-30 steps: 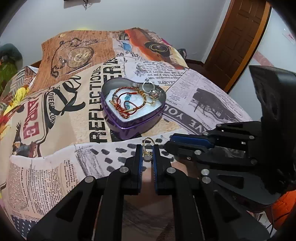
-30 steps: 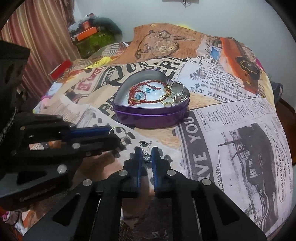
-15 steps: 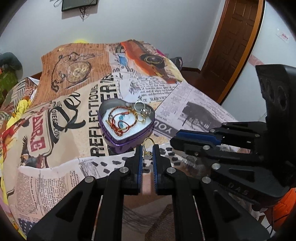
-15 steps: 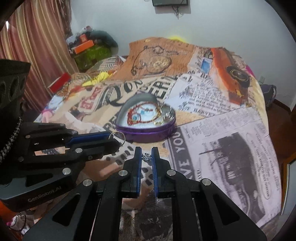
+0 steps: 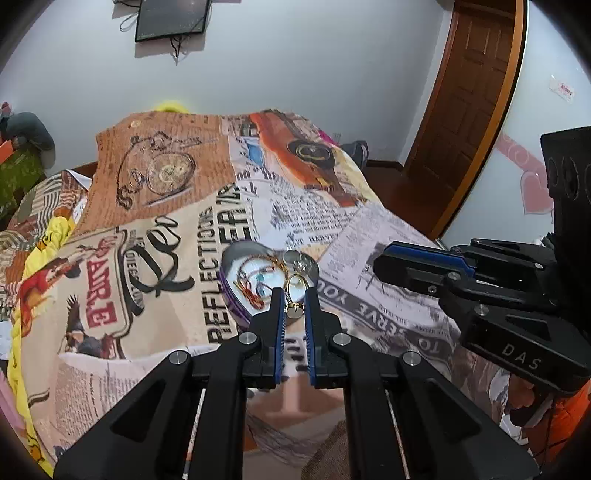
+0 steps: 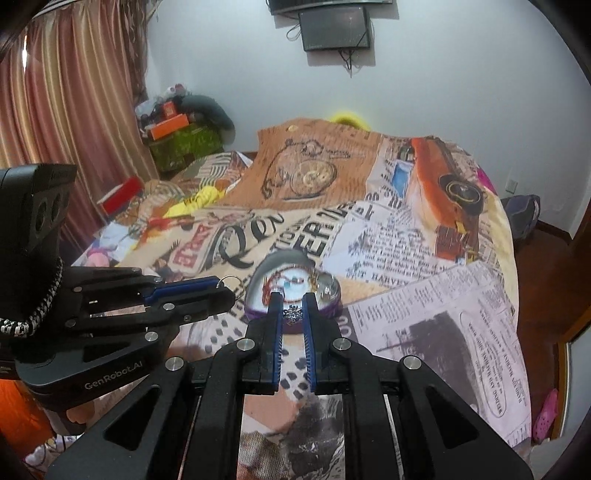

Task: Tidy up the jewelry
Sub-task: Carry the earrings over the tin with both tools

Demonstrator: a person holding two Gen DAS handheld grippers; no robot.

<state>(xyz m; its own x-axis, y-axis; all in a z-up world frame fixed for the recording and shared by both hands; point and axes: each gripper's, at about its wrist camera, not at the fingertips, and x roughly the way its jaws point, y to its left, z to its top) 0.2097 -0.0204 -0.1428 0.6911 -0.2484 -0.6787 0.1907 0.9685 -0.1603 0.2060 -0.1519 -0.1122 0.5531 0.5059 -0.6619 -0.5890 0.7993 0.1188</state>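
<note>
Bedroom with a bed [image 5: 369, 236] under a newspaper-print cover, dark wall screen [image 6: 334, 27] on the far wall. Purple heart-shaped tin [image 5: 236, 299] lies mid-bed, red bracelet [image 5: 251, 291] and rings inside. Left hand-held gripper [image 5: 294, 301] is clenched on a gold hoop earring [image 5: 295, 308]; right hand-held gripper [image 6: 292, 304] is clenched on a small silver charm [image 6: 293, 315]. Both are above the cover, near side of the tin.

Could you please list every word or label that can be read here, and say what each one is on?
"GenRobot.AI": left gripper body.
"DAS": right gripper body.
"REFLECTIONS": bedspread print, first letter partly hidden.
"HARVEY": bedspread newsprint.
"SERVE YOU": bedspread, upside down, partly hidden.
Fine newsprint and the wall sticker: too small to read.
</note>
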